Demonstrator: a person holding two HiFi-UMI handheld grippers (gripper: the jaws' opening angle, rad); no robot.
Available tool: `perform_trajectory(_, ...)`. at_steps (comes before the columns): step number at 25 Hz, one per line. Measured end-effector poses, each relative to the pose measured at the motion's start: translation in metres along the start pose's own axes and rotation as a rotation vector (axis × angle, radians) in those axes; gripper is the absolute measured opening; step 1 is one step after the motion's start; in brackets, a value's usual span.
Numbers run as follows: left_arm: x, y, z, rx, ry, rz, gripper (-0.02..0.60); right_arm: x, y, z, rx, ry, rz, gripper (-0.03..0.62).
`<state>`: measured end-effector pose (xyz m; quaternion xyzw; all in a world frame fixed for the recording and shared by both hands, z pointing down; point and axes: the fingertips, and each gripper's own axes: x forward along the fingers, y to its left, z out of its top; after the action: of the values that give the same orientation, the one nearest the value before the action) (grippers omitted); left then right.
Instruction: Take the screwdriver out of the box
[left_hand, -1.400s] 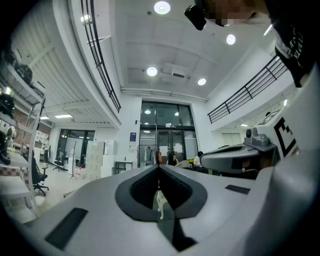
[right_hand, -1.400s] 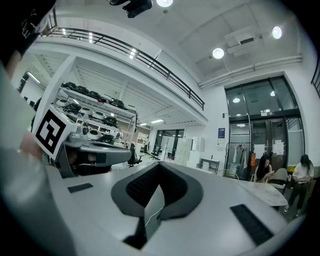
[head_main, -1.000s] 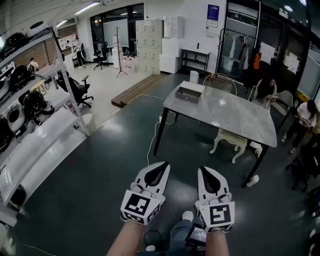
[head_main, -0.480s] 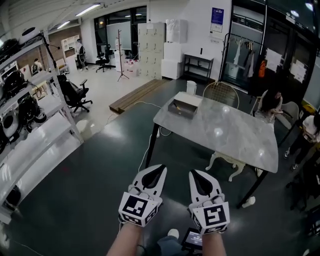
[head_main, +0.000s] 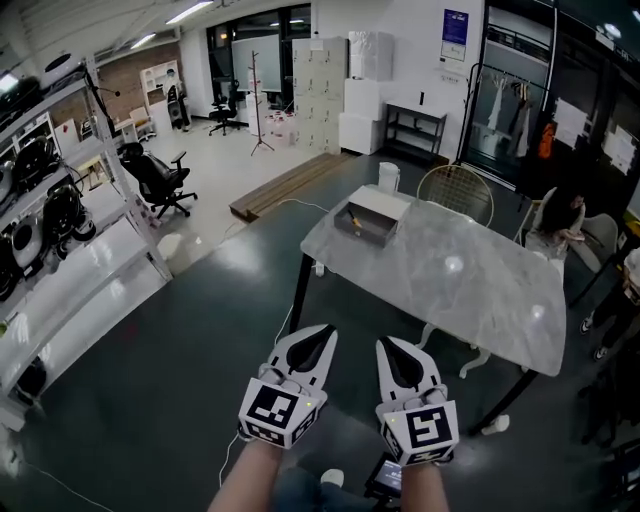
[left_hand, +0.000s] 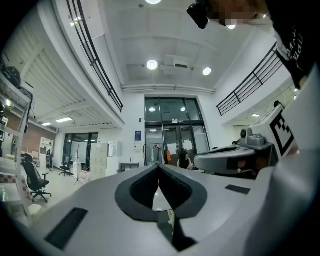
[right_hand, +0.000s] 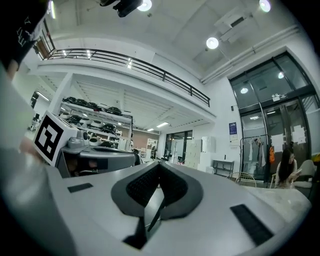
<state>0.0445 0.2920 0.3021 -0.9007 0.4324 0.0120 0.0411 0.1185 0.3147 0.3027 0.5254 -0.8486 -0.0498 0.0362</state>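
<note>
A shallow grey box sits on the far left corner of a marble-topped table; no screwdriver shows inside it from here. My left gripper and right gripper are held side by side, level, well short of the table over the dark floor. Both have their jaws together with nothing between them. In the left gripper view the left gripper points toward the table, and the right gripper in its own view is likewise shut and empty.
Metal shelving with dark helmets lines the left side. A wire chair stands behind the table and a white chair under it. A seated person is at the far right. A white cable trails across the floor.
Both grippers have travelled forward together toward the table, which now looks nearer and larger. Their jaws have stayed together.
</note>
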Motion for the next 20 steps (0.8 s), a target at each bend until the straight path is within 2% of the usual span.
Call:
perform_trajectory(6, 0.028, -0.004, -0.006, 0.039, 0.037, -0.001, 0.012, 0.006, -0.025, -0.011, 0.053, -0.016, 0.001, 0.025)
perform_trajectory(11, 0.057, -0.009, -0.016, 0.063, 0.061, -0.036, 0.012, 0.016, -0.046, -0.022, 0.053, -0.005, -0.014, 0.025)
perform_trajectory(15, 0.077, -0.003, -0.015, 0.057, 0.046, -0.039, 0.014, 0.031, -0.060, -0.019, 0.063, 0.001, -0.034, 0.025)
perform_trajectory(20, 0.101, 0.024, -0.016, 0.040, 0.022, -0.037, 0.013, 0.058, -0.069, -0.031, 0.023, 0.015, -0.028, 0.025)
